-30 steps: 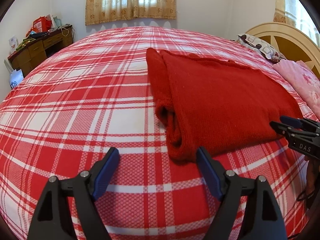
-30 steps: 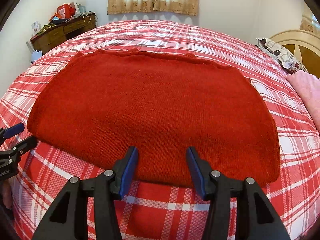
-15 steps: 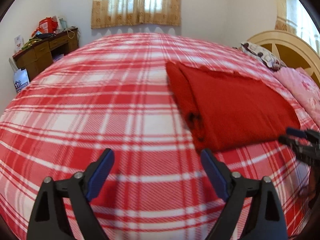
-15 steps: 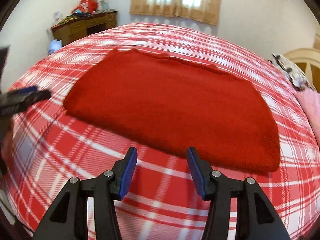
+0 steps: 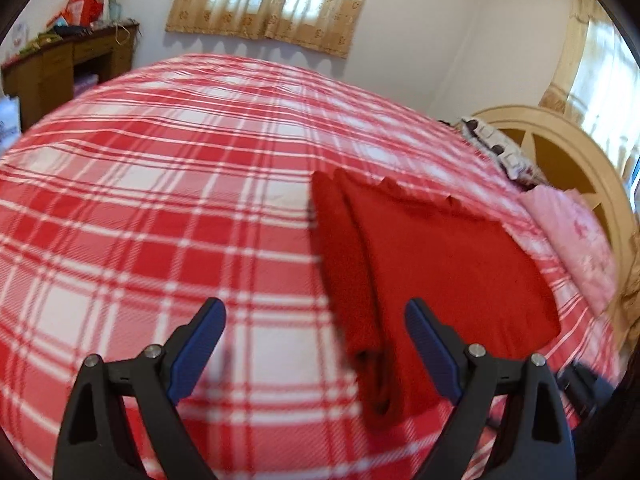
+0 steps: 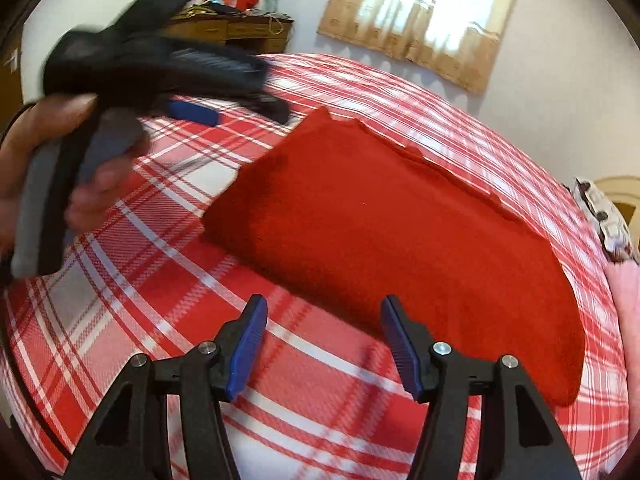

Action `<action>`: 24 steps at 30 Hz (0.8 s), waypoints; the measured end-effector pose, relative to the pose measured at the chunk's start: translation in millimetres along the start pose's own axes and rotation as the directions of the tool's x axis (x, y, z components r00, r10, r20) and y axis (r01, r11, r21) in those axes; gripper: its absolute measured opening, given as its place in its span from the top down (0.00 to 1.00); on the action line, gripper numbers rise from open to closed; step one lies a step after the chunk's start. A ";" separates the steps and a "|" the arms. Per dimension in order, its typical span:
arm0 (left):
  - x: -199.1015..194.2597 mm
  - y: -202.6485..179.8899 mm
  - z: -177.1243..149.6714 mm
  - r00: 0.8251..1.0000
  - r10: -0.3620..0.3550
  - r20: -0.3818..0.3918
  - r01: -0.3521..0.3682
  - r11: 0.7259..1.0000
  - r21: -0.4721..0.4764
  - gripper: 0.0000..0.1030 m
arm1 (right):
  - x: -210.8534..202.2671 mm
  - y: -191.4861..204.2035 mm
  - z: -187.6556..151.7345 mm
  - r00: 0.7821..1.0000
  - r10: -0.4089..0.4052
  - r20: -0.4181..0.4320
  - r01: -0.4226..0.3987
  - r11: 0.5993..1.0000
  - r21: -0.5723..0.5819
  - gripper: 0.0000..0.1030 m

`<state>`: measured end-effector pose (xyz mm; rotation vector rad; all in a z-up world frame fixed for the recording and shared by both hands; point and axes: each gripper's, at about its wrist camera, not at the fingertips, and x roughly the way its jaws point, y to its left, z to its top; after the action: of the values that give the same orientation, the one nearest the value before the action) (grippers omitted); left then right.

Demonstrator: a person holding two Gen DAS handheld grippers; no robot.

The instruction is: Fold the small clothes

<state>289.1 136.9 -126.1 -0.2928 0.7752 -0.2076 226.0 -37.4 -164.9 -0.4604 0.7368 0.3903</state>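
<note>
both tongs have drawn back and up from the folded sweater since a second ago, when their tips sat at its near edge. left gripper [image 5: 316, 344] hangs above the bed with its blue pads spread wide apart, clamping nothing; the red sweater [image 5: 432, 276] lies ahead and to the right of its tips, the rolled folded edge running toward the right pad. right gripper [image 6: 322, 344] also stands apart and empty, with the sweater [image 6: 392, 232] just ahead of its tips, lying flat in a folded rectangle on the plaid bedspread [image 6: 132, 292]. to the upper left of the right tongs, a hand [image 6: 48, 152] grips the other tool, blurred. farther out, right of both tongs, lie a pink pillow [image 5: 576, 240] and a wooden headboard [image 5: 560, 152]; far ahead, a curtained window [image 5: 272, 0], and to the left a wooden desk [image 5: 68, 68].
</note>
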 end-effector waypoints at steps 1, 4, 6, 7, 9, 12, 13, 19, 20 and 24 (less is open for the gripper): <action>5.0 0.1 4.2 1.000 -0.014 -0.006 0.014 1.000 -0.006 0.09 | 1.7 2.8 0.9 1.000 -0.002 0.000 0.002 1.000 -0.010 0.42; 21.0 -3.0 15.7 0.999 -0.043 -0.028 0.043 0.999 -0.013 0.09 | 7.4 15.2 6.3 1.000 -0.002 0.002 0.002 0.999 -0.041 0.42; 30.3 -4.0 21.1 0.997 -0.063 -0.044 0.062 0.998 -0.017 0.09 | 9.8 20.2 10.1 1.000 0.001 0.004 0.000 0.999 -0.050 0.42; 36.3 -4.2 23.8 0.996 -0.071 -0.056 0.070 0.997 -0.022 0.09 | 11.5 22.6 12.7 1.000 0.000 0.007 0.000 0.999 -0.054 0.42; 46.1 -3.8 27.9 0.993 -0.092 -0.076 0.090 0.995 -0.033 0.09 | 13.8 25.0 15.5 1.000 0.001 0.012 0.000 0.998 -0.061 0.42; 57.2 -2.9 32.7 0.990 -0.104 -0.098 0.100 0.994 -0.041 0.09 | 18.1 29.1 18.1 1.000 -0.009 0.019 0.010 0.997 -0.072 0.42; 59.5 -2.4 33.8 0.989 -0.107 -0.100 0.103 0.994 -0.046 0.09 | 19.9 29.9 18.6 1.000 -0.008 0.020 0.010 0.997 -0.073 0.42; 70.5 0.5 40.6 0.985 -0.130 -0.113 0.124 0.991 -0.057 0.11 | 27.3 33.5 22.1 1.000 -0.006 0.024 0.008 0.998 -0.070 0.42; 71.7 -0.4 40.9 0.984 -0.137 -0.116 0.131 0.990 -0.054 0.11 | 28.0 34.1 23.0 1.000 -0.002 0.026 0.004 0.998 -0.069 0.42; 79.0 -5.9 43.7 0.980 -0.149 -0.130 0.147 0.989 -0.026 0.20 | 31.1 34.5 28.1 0.999 0.018 0.027 -0.016 0.996 -0.085 0.53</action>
<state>374.8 116.5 -146.4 -0.3548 0.8869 -0.3642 245.5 11.7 -177.8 -0.5275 0.6991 0.4444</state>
